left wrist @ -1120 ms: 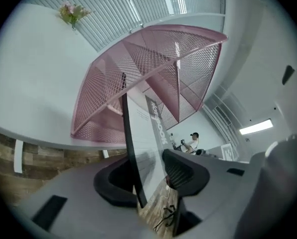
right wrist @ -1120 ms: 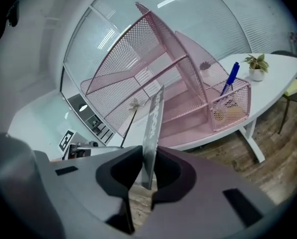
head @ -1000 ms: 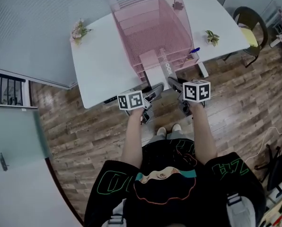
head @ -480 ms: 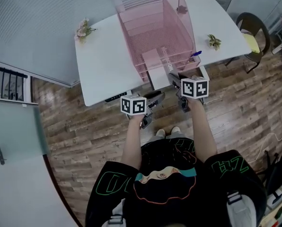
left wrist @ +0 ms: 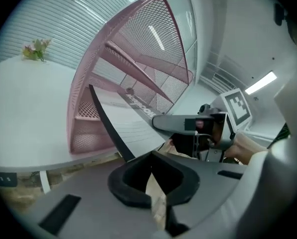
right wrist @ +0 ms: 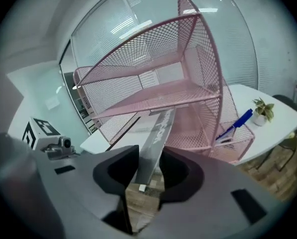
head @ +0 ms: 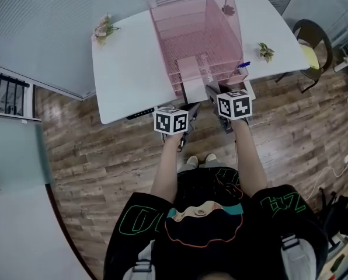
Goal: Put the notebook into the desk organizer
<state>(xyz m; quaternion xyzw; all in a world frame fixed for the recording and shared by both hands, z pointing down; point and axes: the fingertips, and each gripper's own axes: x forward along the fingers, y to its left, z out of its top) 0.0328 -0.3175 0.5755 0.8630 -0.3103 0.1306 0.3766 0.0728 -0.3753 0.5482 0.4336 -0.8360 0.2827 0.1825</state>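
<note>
The pink mesh desk organizer [head: 191, 34] stands on the white table [head: 127, 74]. The grey notebook [head: 192, 77] lies flat in its lowest shelf, with its near end sticking out over the table's front edge. In the right gripper view, the notebook's spine [right wrist: 156, 138] runs between the jaws of my right gripper [right wrist: 148, 173], which are opening and show a slim gap beside it. That right gripper [head: 211, 90] sits at the notebook's near right corner. My left gripper [head: 194, 106] is shut and empty [left wrist: 151, 171], just short of the notebook [left wrist: 133, 123].
A blue pen [head: 243, 65] stands in the organizer's small side cup [right wrist: 233, 133]. Small plants [head: 104, 27] [head: 266, 51] sit near the table's left and right ends. A chair [head: 311, 34] stands at the right. Wooden floor lies under both grippers.
The notebook has slid deeper into the bottom shelf with the right gripper following it. The left gripper's jaws have closed and it has drawn back off the notebook's corner.
</note>
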